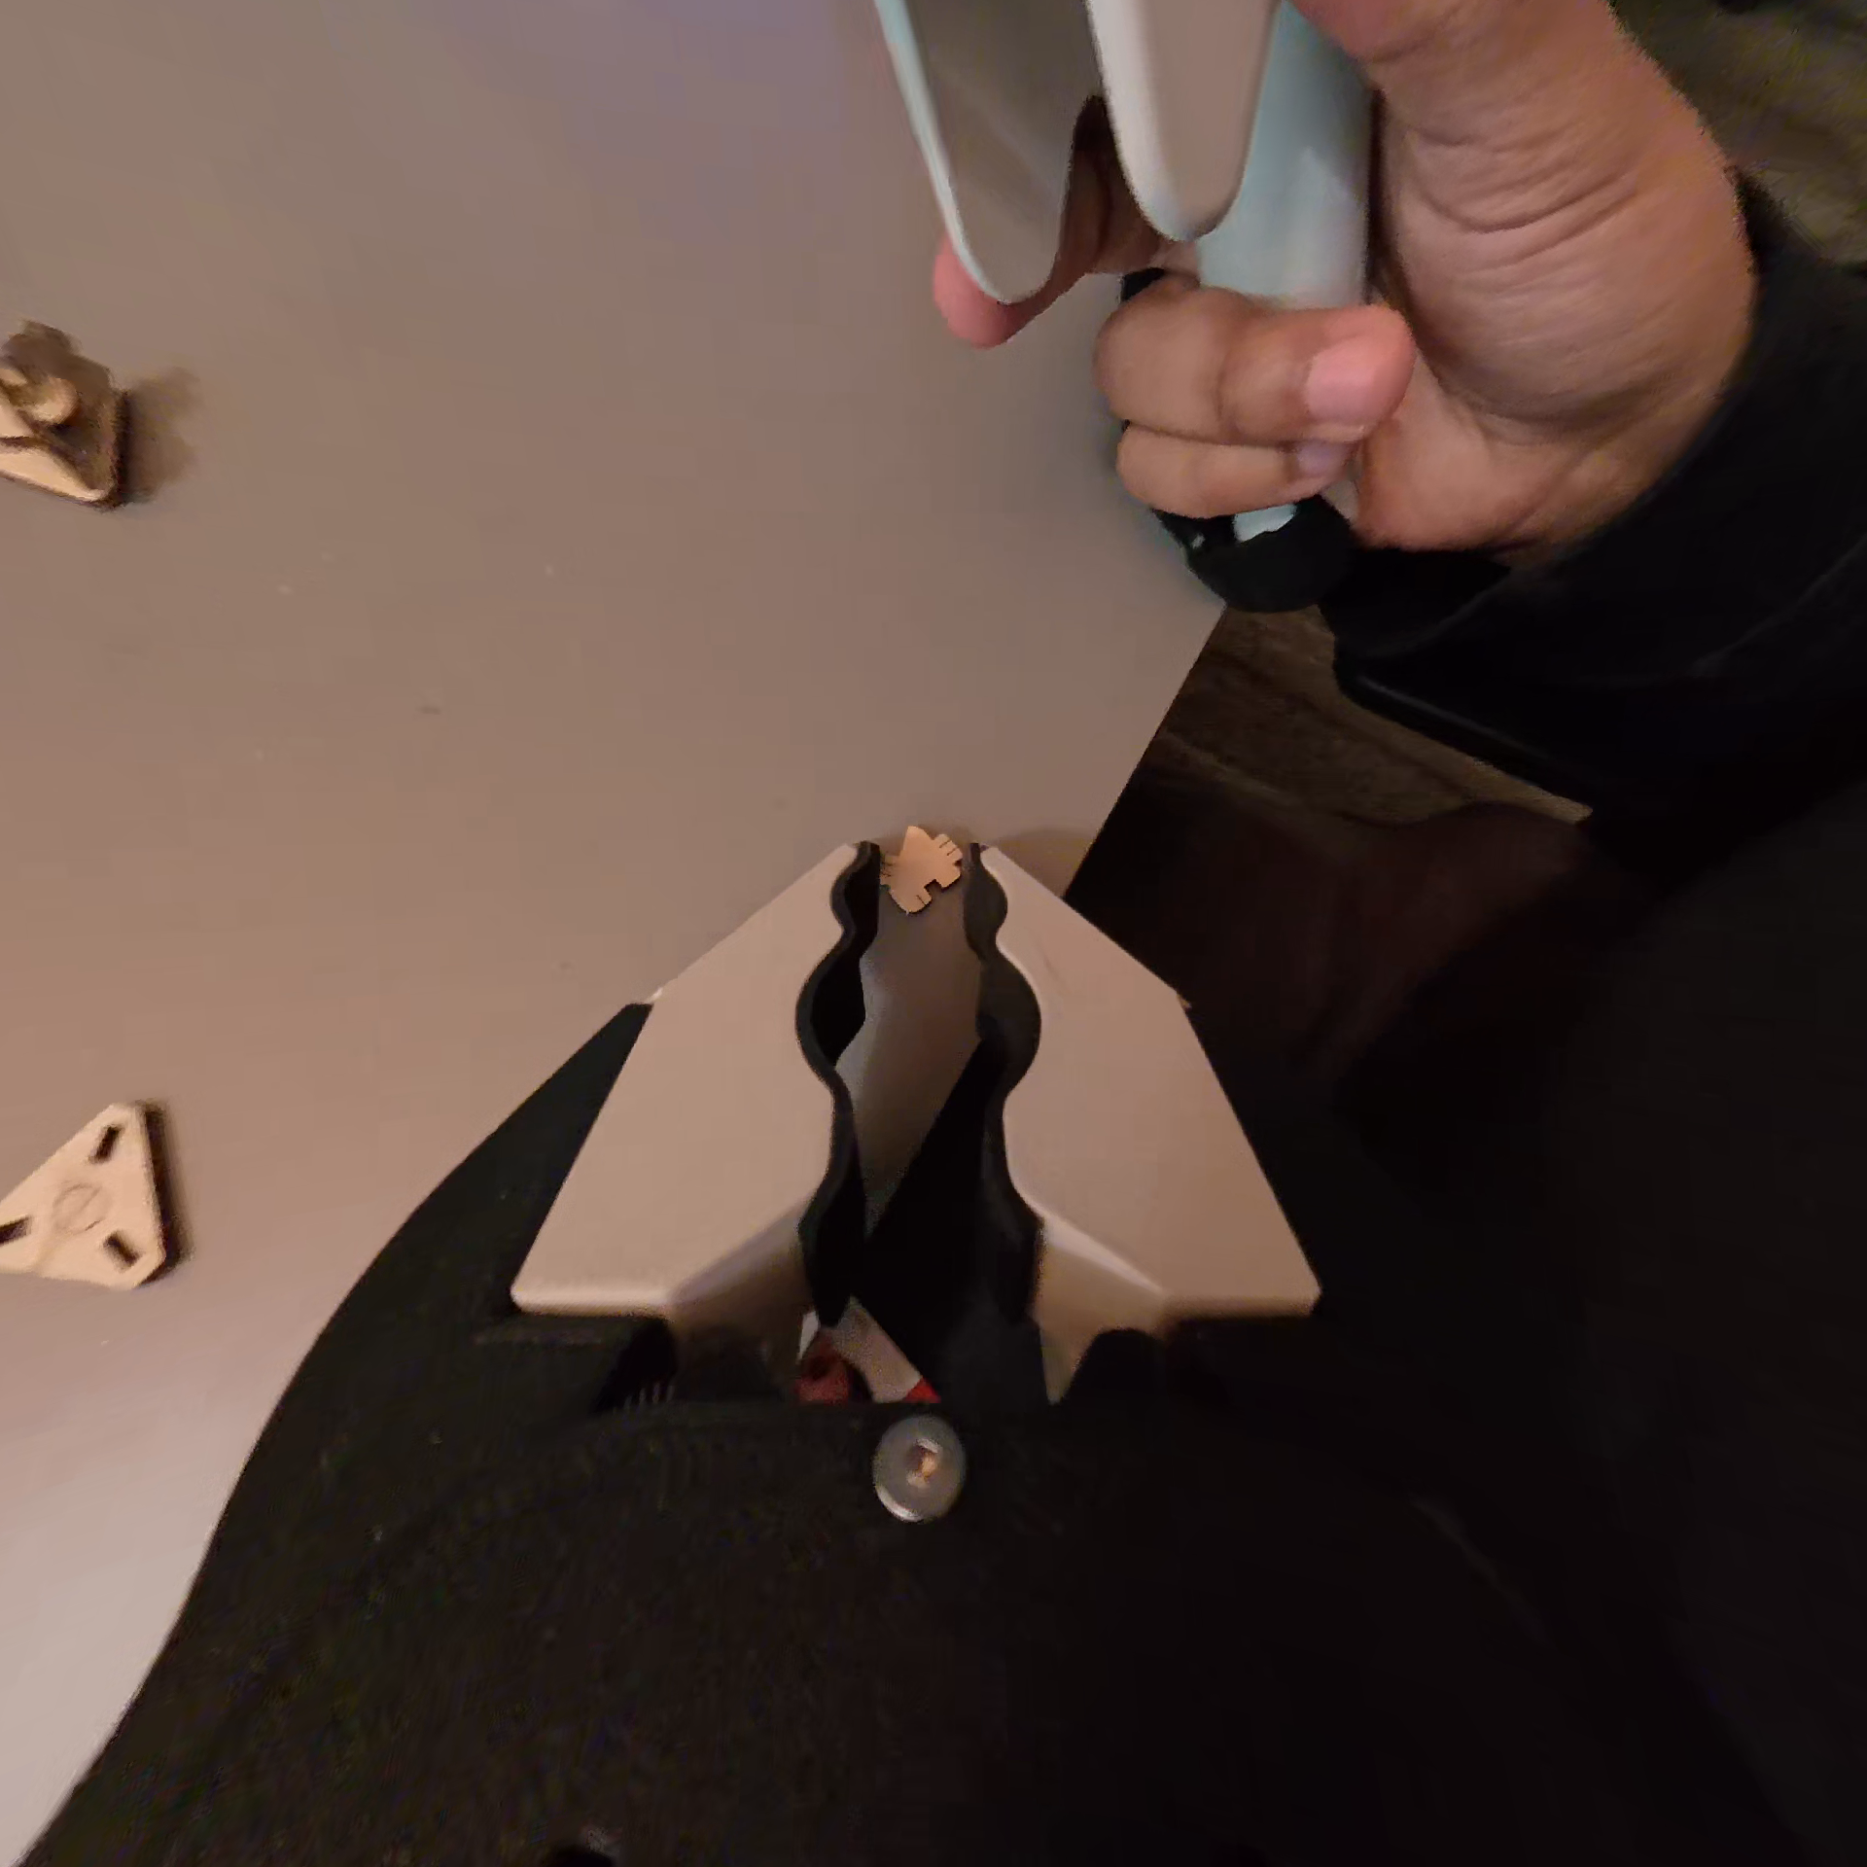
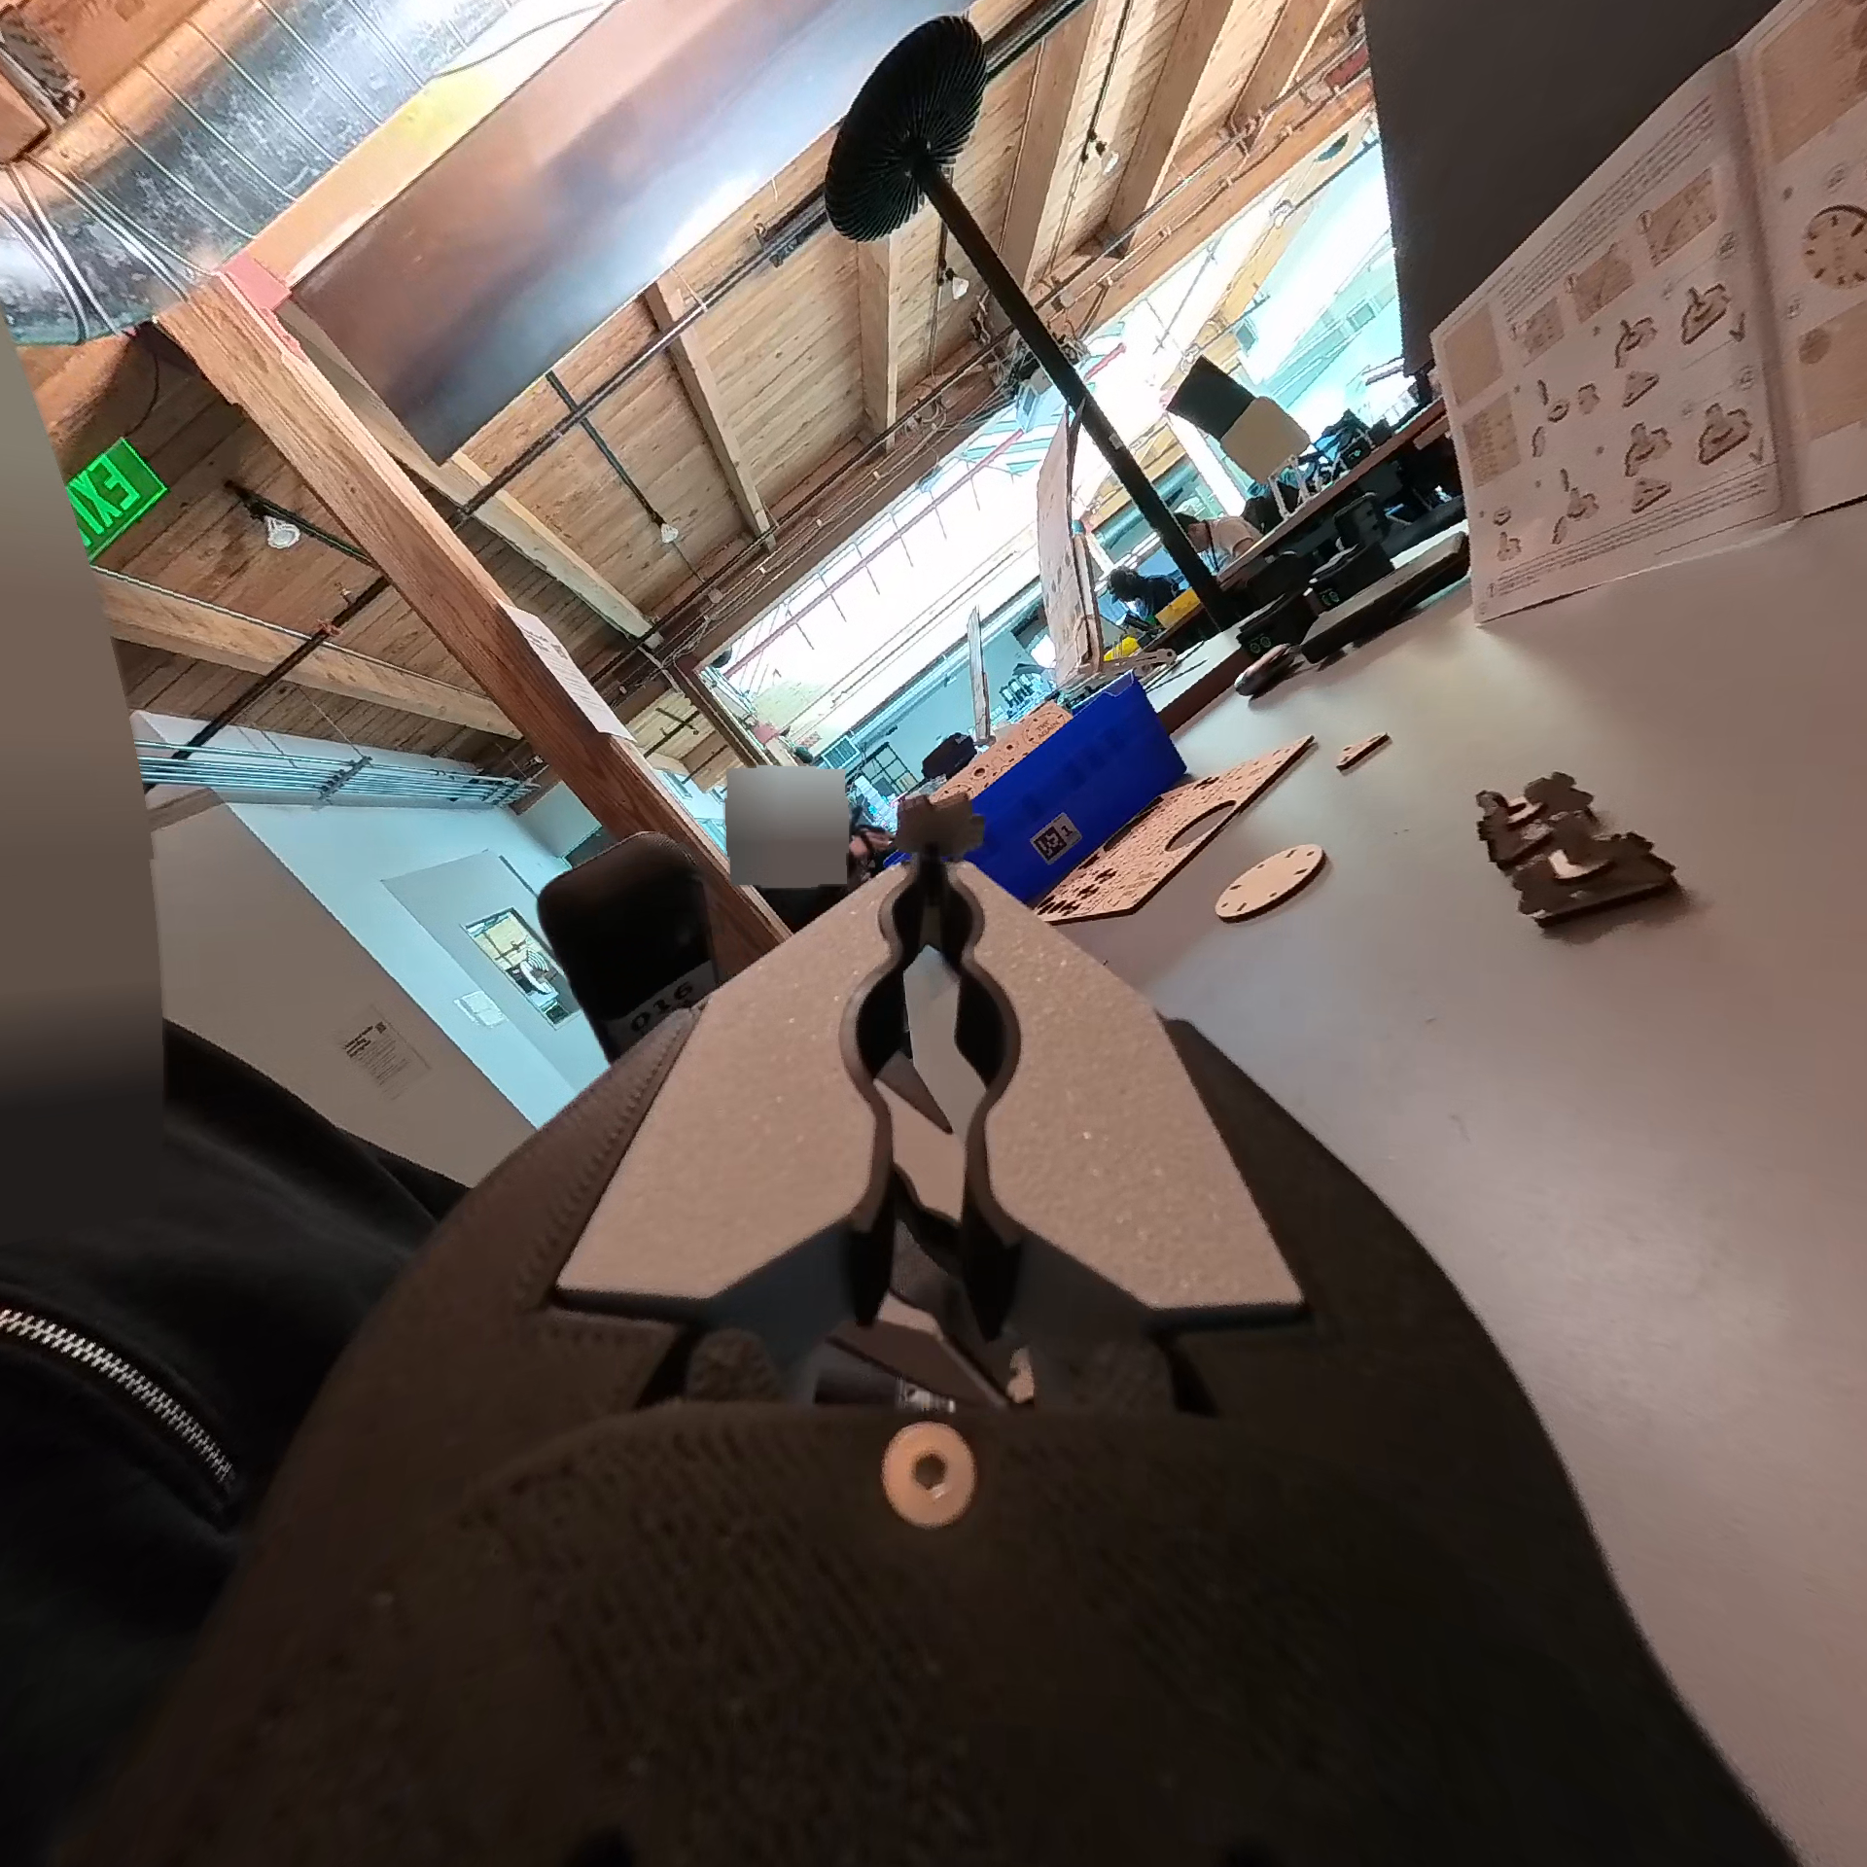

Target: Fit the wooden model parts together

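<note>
- Near the table's (image 1: 505, 657) right edge, the left gripper (image 1: 917, 869) has its fingers narrowed around a small pale notched wooden piece (image 1: 917, 871) lying between the tips; whether the pads press it cannot be told.
- Two triangular wooden plates (image 1: 86, 1202) (image 1: 61, 429) lie toward the table's left edge.
- The right gripper (image 2: 935, 859), held by a hand (image 1: 1465, 333), is tilted up off the table, fingers clamped together on a small wooden gear-like piece (image 2: 942, 820) sticking out beyond the tips.
- Farther along the table sit a cut-out wooden sheet (image 2: 1192, 828), a wooden disc (image 2: 1270, 882), a dark wooden assembly (image 2: 1571, 849), a blue bin (image 2: 1091, 778) and an instruction sheet (image 2: 1616, 354).
</note>
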